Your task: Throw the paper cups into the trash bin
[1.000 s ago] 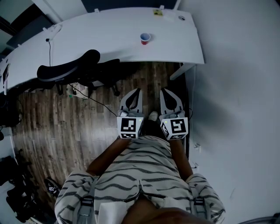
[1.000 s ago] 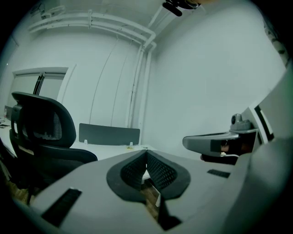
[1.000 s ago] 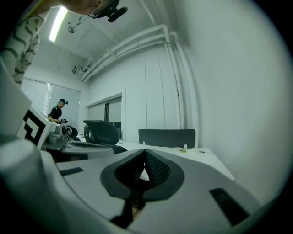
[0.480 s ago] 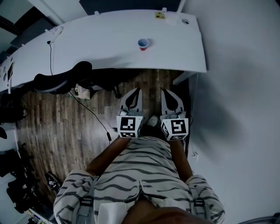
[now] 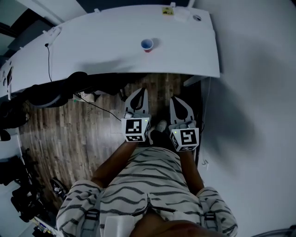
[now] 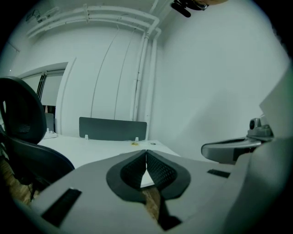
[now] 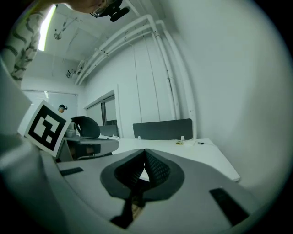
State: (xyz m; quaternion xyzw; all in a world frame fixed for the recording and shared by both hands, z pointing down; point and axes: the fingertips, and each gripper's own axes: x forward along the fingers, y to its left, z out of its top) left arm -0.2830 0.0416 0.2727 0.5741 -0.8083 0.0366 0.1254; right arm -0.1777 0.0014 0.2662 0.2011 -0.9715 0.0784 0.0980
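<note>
One red paper cup (image 5: 147, 45) stands upright on the white desk (image 5: 101, 46), right of its middle. My left gripper (image 5: 142, 91) and right gripper (image 5: 175, 97) are side by side over the wooden floor, just short of the desk's front edge, pointing at it. The cup is well ahead of both, slightly left of the gap between them. In the left gripper view the left gripper (image 6: 146, 153) has its pads meeting, with nothing held. The right gripper (image 7: 145, 152) is shut and empty too. No trash bin shows in any view.
A black office chair (image 5: 48, 95) sits half under the desk at the left, with cables (image 5: 99, 107) on the floor beside it. A white wall (image 5: 259, 92) runs along the right. Small items (image 5: 167, 11) lie at the desk's far right corner, near a dark partition (image 6: 112, 129).
Both grippers have come closer to the desk's front edge. The desk and cup now sit lower in the head view, and the chair has slid to the left of it.
</note>
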